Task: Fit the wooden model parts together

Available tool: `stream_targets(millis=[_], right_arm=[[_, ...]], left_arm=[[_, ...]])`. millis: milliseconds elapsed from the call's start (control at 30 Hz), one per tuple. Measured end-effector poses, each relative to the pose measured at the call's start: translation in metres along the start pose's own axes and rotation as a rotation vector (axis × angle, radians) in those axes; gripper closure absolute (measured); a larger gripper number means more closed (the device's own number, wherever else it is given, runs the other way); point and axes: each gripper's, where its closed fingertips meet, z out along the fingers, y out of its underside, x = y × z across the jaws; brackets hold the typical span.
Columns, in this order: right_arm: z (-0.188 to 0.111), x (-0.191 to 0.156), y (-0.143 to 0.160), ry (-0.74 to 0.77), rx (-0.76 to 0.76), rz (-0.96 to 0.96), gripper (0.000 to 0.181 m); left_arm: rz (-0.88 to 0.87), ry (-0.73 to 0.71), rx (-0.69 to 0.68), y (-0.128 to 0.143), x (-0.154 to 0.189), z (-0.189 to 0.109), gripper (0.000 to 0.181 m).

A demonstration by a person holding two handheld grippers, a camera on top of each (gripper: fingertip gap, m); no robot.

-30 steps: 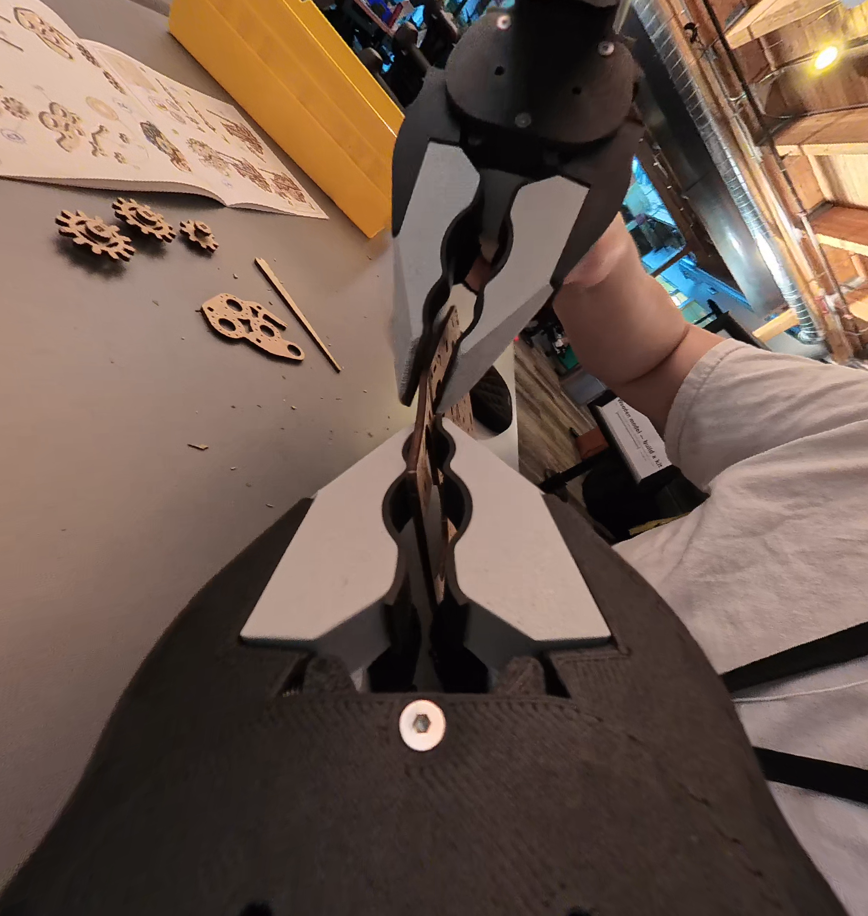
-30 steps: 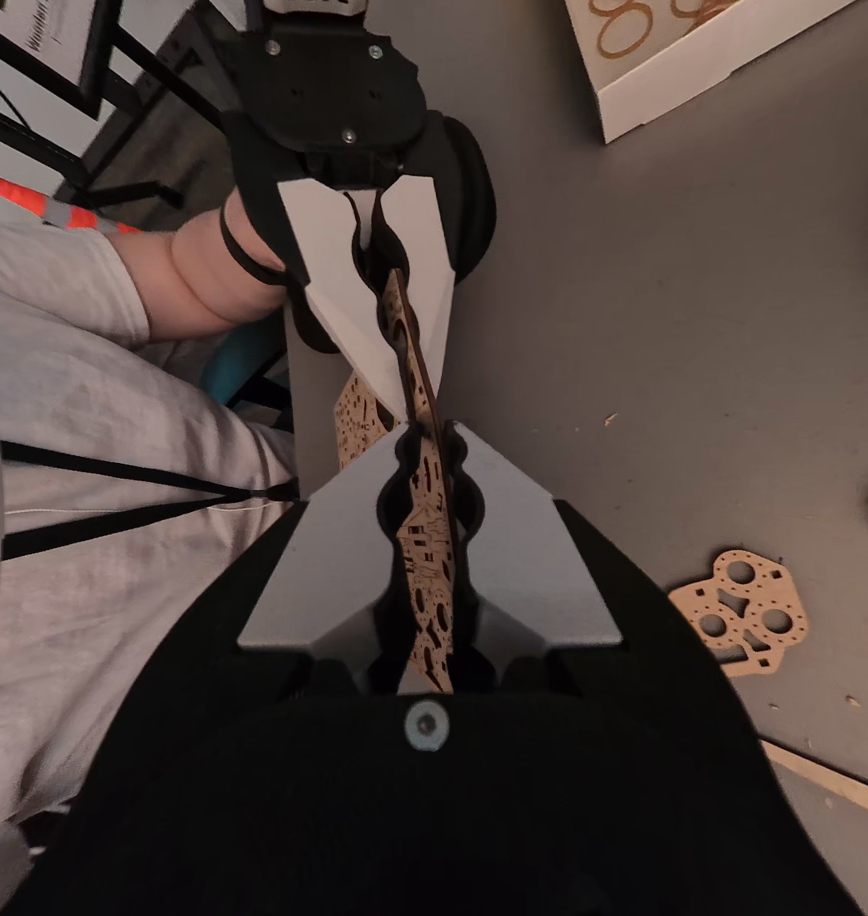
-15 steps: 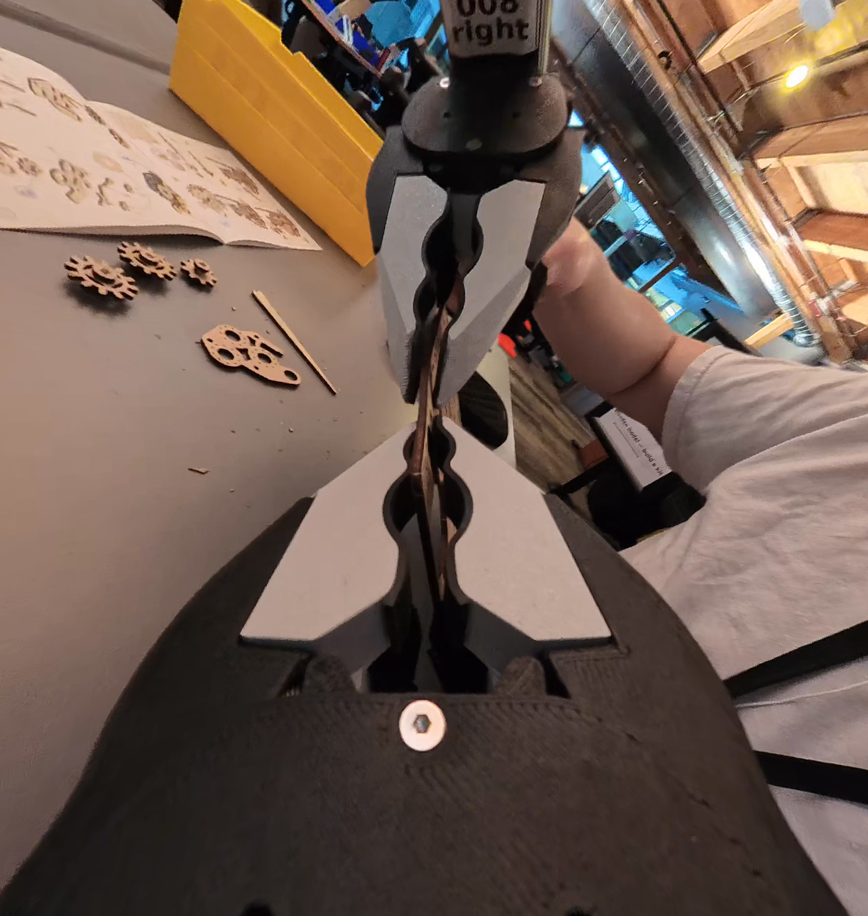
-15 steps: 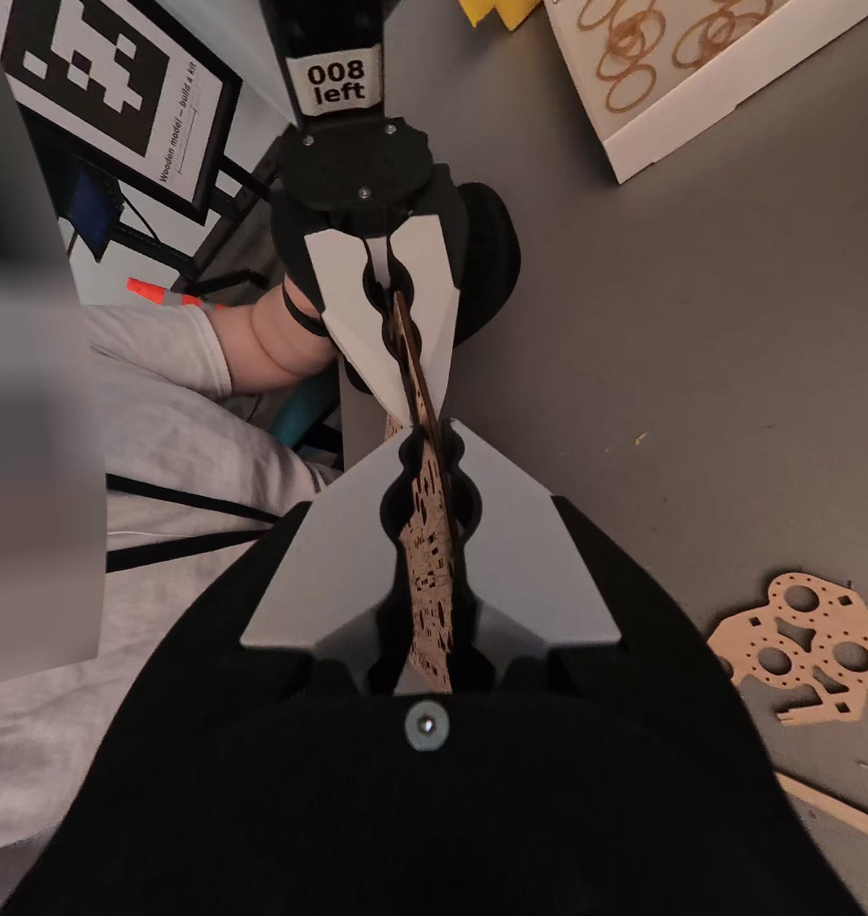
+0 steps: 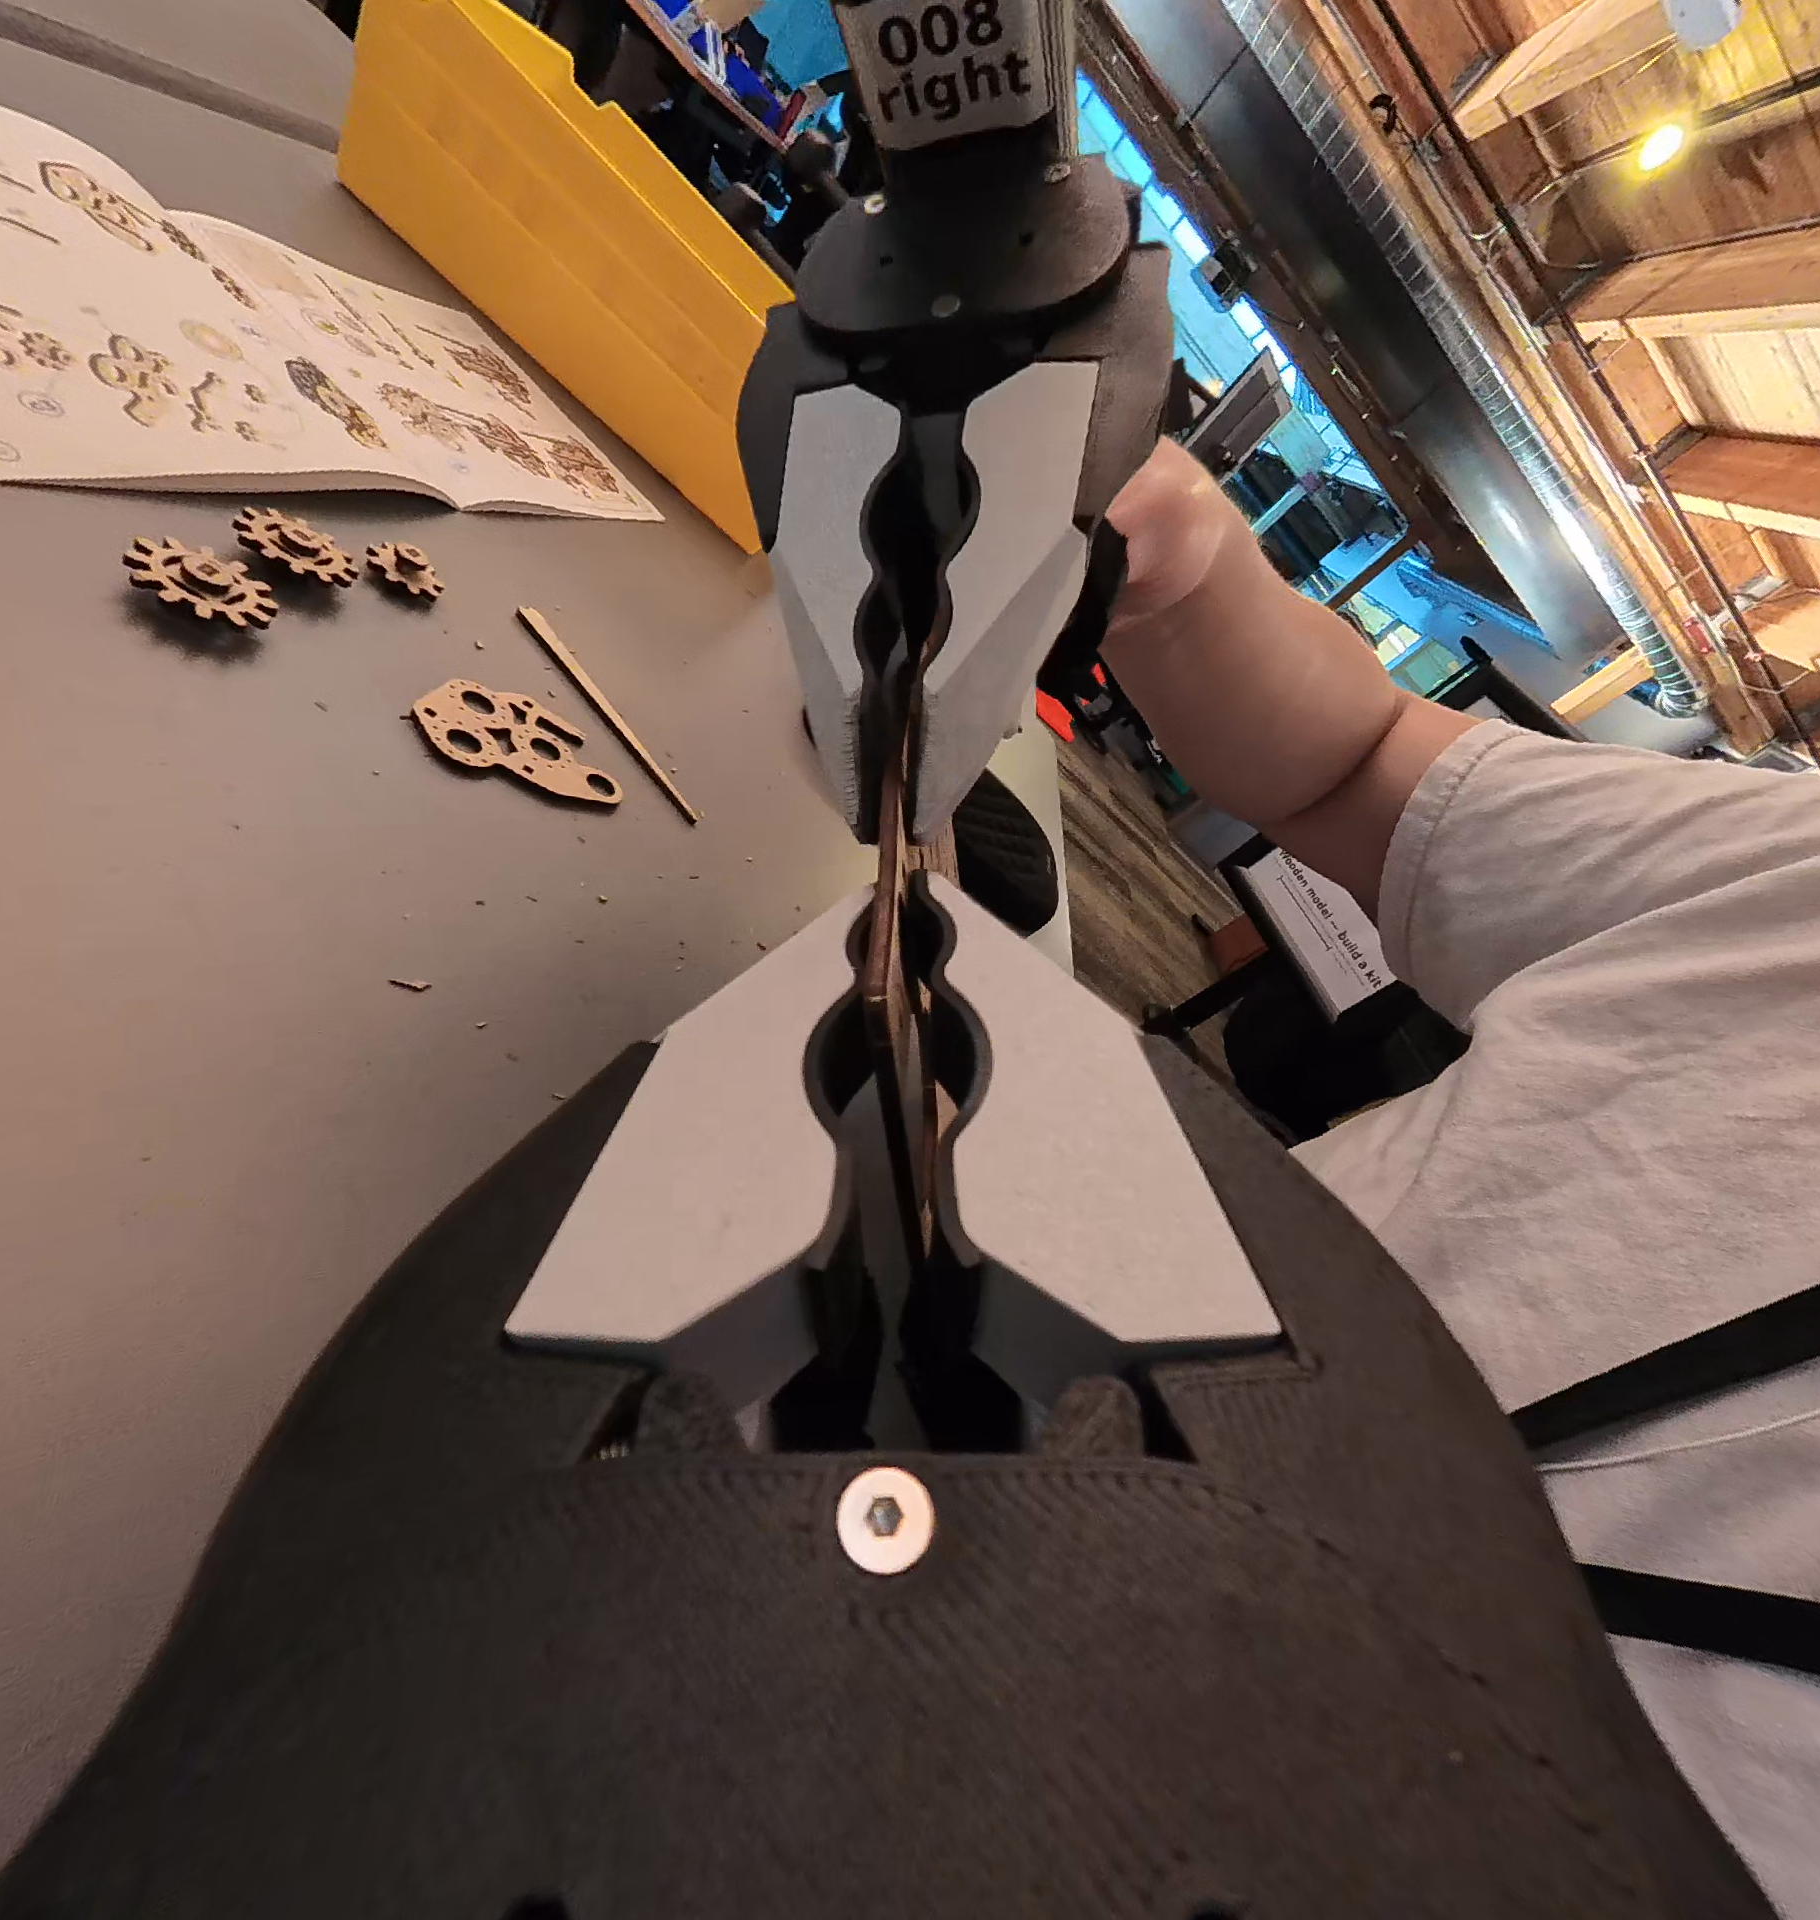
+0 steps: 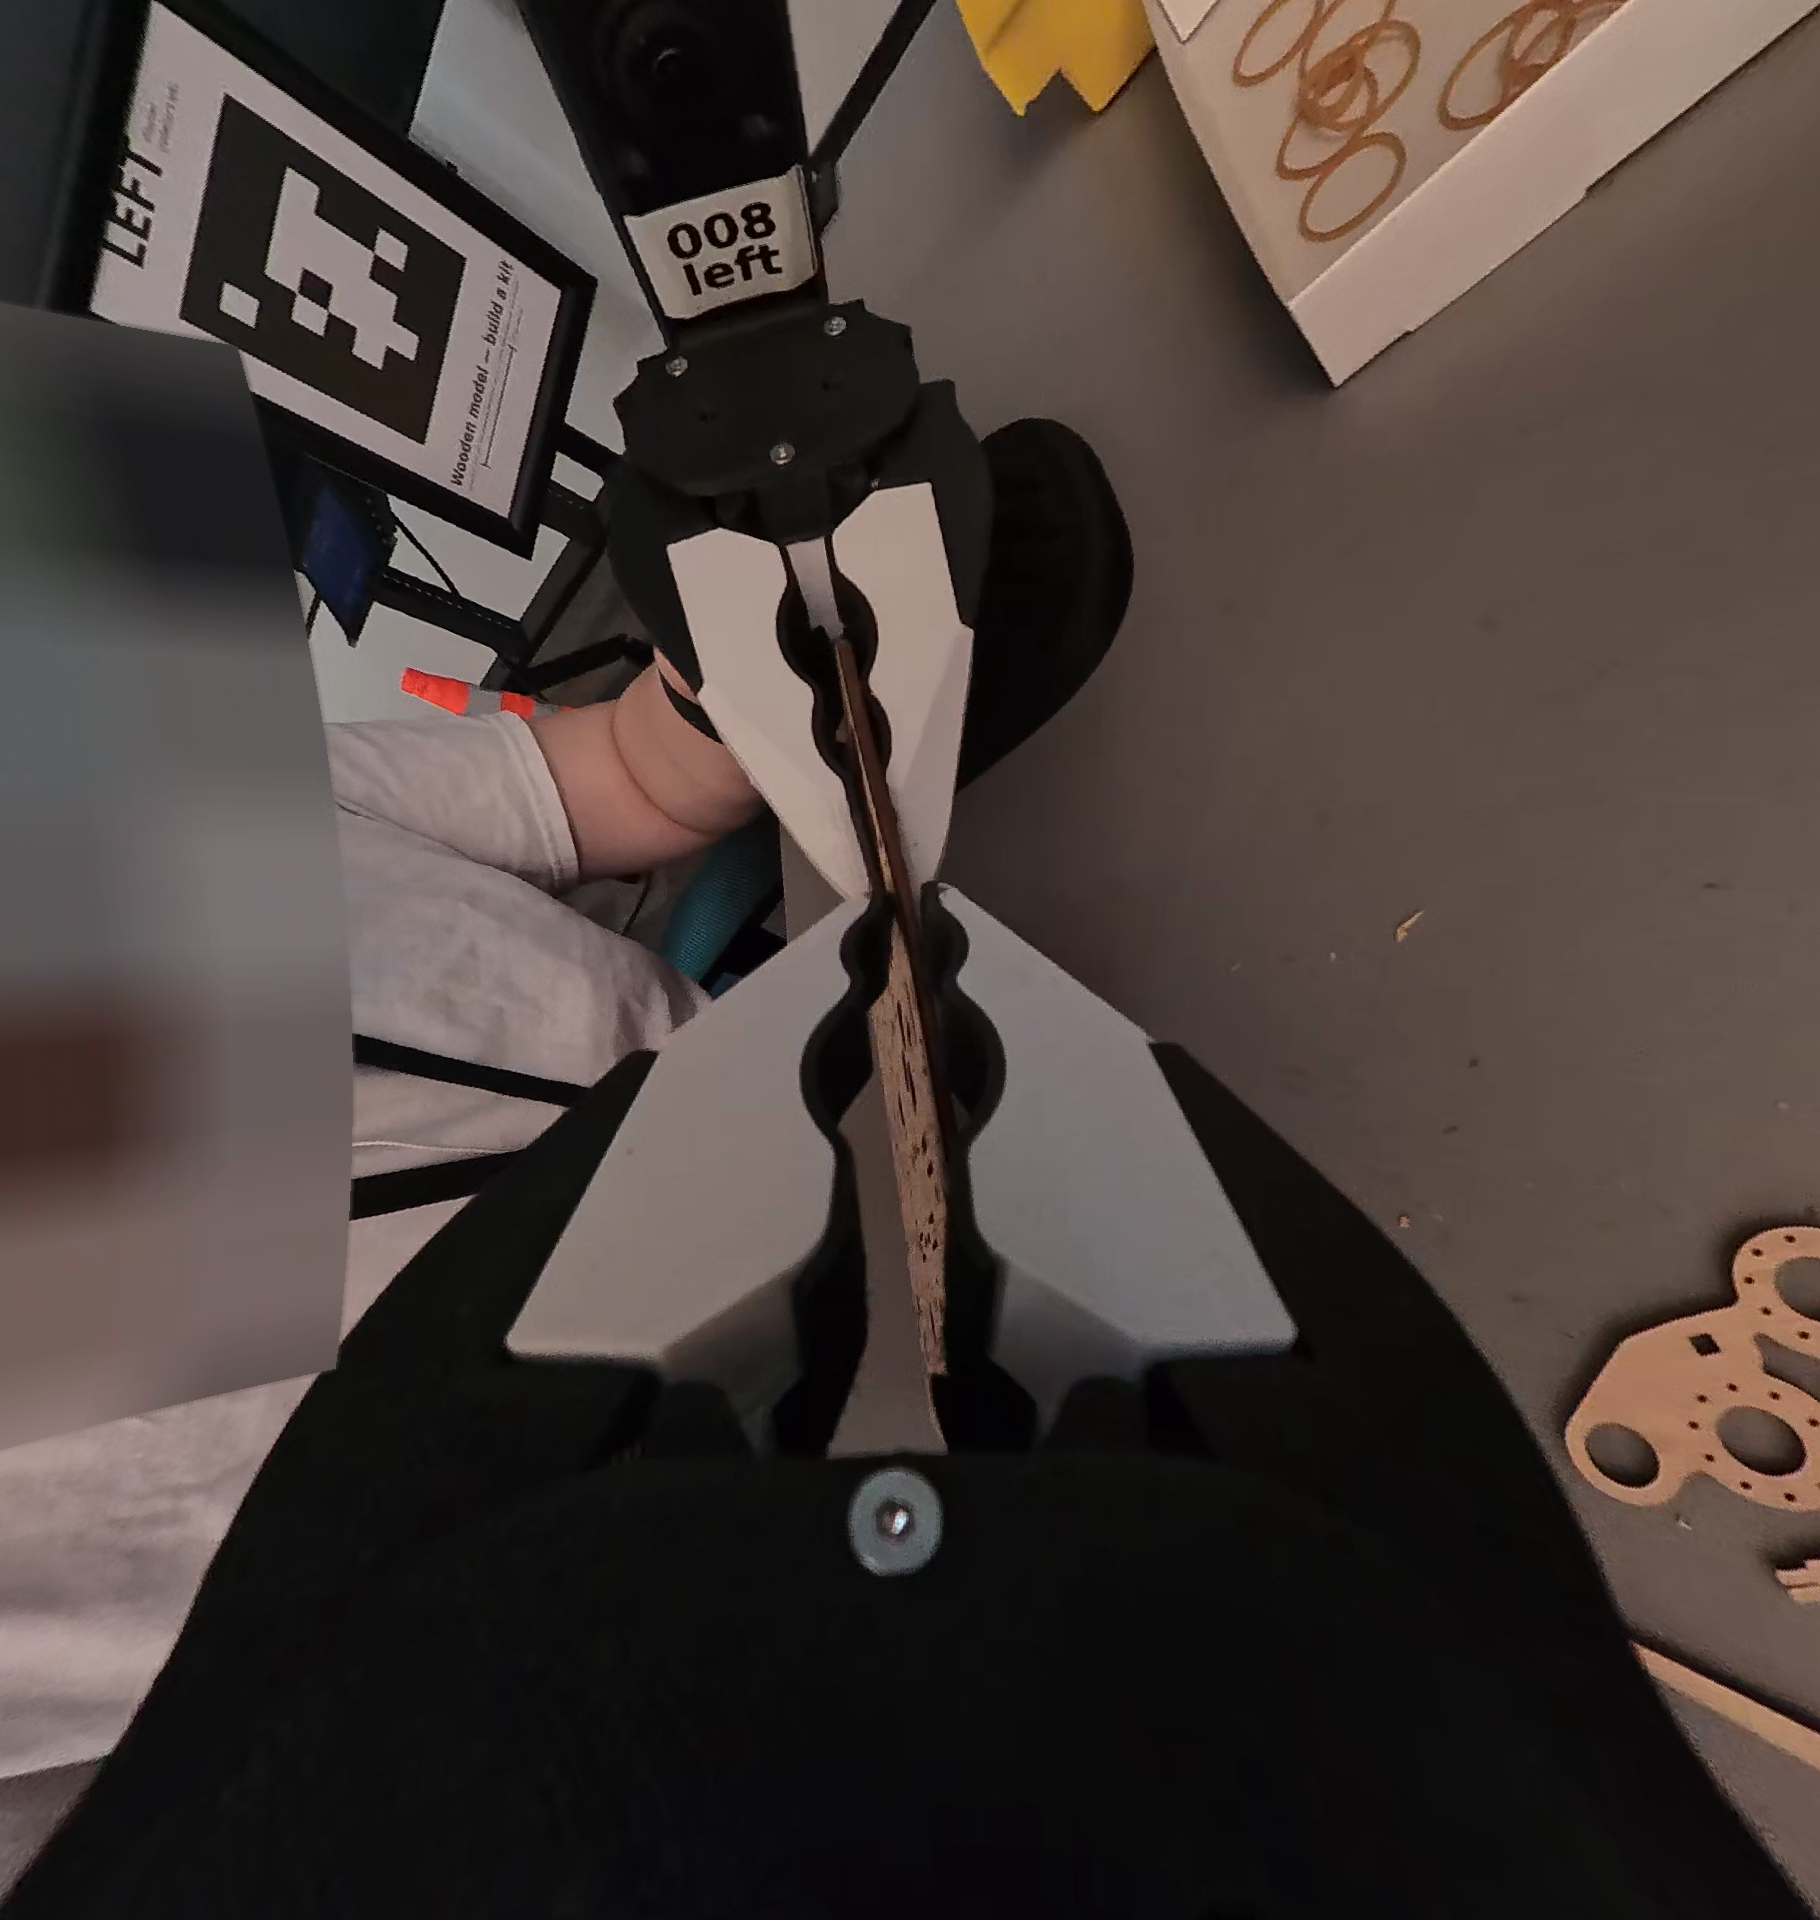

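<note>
A thin laser-cut wooden piece [image 5: 890, 977] is held edge-on in the air over the table's near edge. My left gripper [image 5: 901, 894] is shut on one end of it. My right gripper [image 5: 895, 826] faces it tip to tip and is shut on the other end. In the right wrist view the piece [image 6: 911, 1122] runs from my right gripper [image 6: 901, 902] into the left gripper [image 6: 890, 878]. I cannot tell whether it is one piece or two laid together.
On the grey table lie three wooden gears [image 5: 199, 577], a perforated wooden plate [image 5: 506, 740] [image 6: 1758, 1403], a thin wooden stick [image 5: 605, 712], an open instruction booklet [image 5: 210, 364], a yellow bin [image 5: 553, 239] and a white box of rings [image 6: 1405, 156]. A framed sign [image 6: 334, 301] stands past the edge. Only a small space, under 4 cm, lies between the two pairs of fingers.
The two grippers have drawn slightly apart and lined up straighter, tip to tip. The wooden piece has turned more edge-on. Both stay shut on it.
</note>
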Motion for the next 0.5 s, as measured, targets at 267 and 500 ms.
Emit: stream_targets(millis=[267, 500], right_arm=[[-0.0015, -0.0028, -0.0026, 0.077, -0.015, -0.09, 0.179], [-0.0007, 0.0038, -0.0034, 0.169, 0.004, -0.185, 0.177]], left_arm=[[-0.005, -0.003, 0.021, -0.0028, 0.0024, -0.0011, 0.18], [-0.013, -0.05, 0.029, -0.0025, -0.0035, -0.0009, 0.18]])
